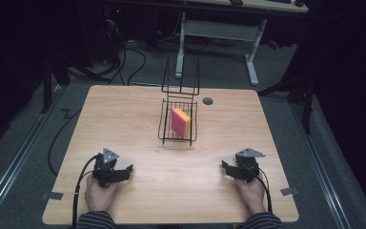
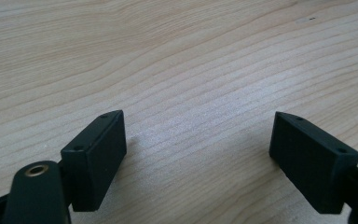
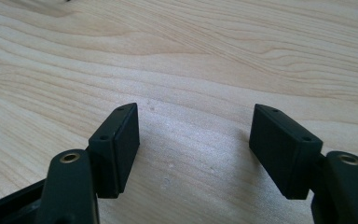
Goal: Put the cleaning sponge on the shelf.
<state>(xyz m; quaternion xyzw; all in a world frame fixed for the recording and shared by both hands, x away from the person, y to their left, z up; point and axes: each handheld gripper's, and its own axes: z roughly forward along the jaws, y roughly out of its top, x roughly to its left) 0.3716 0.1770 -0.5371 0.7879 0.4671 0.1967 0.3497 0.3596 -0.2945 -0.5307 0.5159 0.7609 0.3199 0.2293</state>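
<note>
A black wire rack stands at the middle of the wooden table, toward its far side. A pink and yellow sponge stands on edge inside it. My left gripper rests near the front left of the table, held in a hand, jaws pointing inward. In the left gripper view its jaws stand wide apart over bare wood, so it is open. My right gripper sits near the front right, also pointing inward. In the right gripper view the jaws are apart with nothing between them.
A round grey cable hole lies in the table right of the rack's tall back wires. Cables trail from both grippers toward the front edge. Beyond the table stand a white desk frame and floor cables.
</note>
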